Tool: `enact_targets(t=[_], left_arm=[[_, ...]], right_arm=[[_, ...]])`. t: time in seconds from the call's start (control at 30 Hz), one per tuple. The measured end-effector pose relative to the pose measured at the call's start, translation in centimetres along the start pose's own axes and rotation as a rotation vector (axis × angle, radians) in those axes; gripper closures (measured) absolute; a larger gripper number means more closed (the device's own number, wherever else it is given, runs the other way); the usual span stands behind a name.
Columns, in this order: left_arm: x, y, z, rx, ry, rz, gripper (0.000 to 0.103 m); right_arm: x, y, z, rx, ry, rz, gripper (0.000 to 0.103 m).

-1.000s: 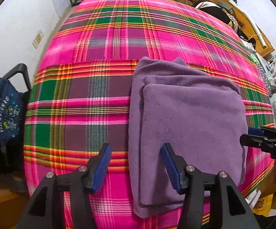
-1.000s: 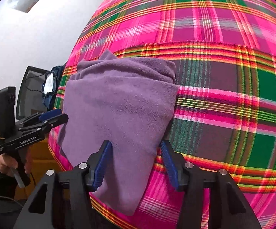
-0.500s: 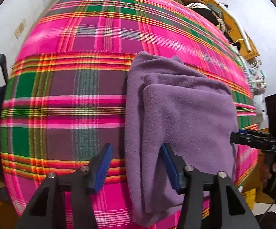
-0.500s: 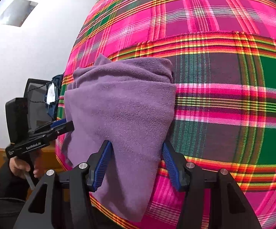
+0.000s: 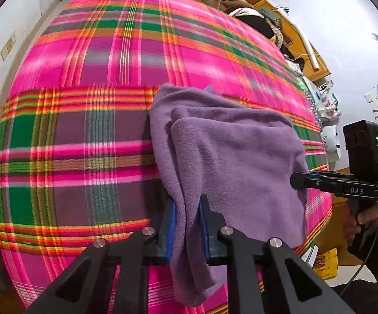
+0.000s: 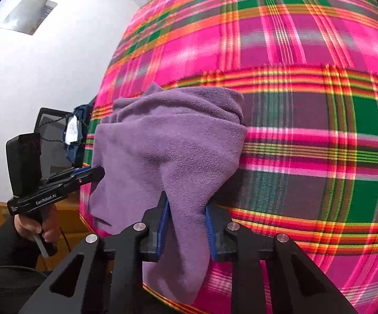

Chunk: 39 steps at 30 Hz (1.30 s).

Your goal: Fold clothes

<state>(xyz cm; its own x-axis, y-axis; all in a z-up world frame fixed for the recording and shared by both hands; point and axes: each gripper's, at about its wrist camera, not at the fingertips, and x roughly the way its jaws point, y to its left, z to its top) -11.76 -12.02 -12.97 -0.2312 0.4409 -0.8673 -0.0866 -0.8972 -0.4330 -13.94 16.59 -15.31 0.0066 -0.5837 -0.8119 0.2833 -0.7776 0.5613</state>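
Fleece bunches between the blue pads of the left claw (image 5: pixel 186 231), which pinches the near left edge of the purple garment (image 5: pixel 231 162). The right claw (image 6: pixel 185 231) pinches its near right edge. The soft, folded garment lies on a plaid blanket (image 5: pixel 84 136) covering the bed. Only the left view shows wooden furniture (image 5: pixel 288 21) beyond.
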Motion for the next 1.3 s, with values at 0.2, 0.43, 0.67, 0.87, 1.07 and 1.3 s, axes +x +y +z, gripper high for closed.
enact_targets(t=[0.2,0.43,0.67,0.87,1.07,1.3], left_arm=[[-2.8,0.9,1.8,-0.008,-0.067,0.014,0.086],[-4.9,4.8,5.4,-0.010,-0.096,0.088,0.086],[-5.8,9.8,9.2,-0.014,-0.092,0.159,0.086],[-5.4,12.9,12.3,-0.031,-0.093,0.185,0.086],[-4.0,16.1,12.1,-0.101,-0.047,0.172,0.082],[-7.6,16.7,9.0,-0.186,-0.160,0.163,0.083]], right_arm=[[-1.0,2.3,2.0,-0.028,-0.047,0.028,0.078],[1.4,6.1,7.5,-0.076,-0.040,0.041,0.078],[5.2,9.3,13.0,-0.102,-0.018,0.026,0.078],[8.5,11.4,17.5,-0.108,-0.003,-0.002,0.076],[10.8,11.5,19.1,-0.081,0.025,-0.087,0.063],[7.9,11.2,16.9,-0.098,-0.056,-0.147,0.063]])
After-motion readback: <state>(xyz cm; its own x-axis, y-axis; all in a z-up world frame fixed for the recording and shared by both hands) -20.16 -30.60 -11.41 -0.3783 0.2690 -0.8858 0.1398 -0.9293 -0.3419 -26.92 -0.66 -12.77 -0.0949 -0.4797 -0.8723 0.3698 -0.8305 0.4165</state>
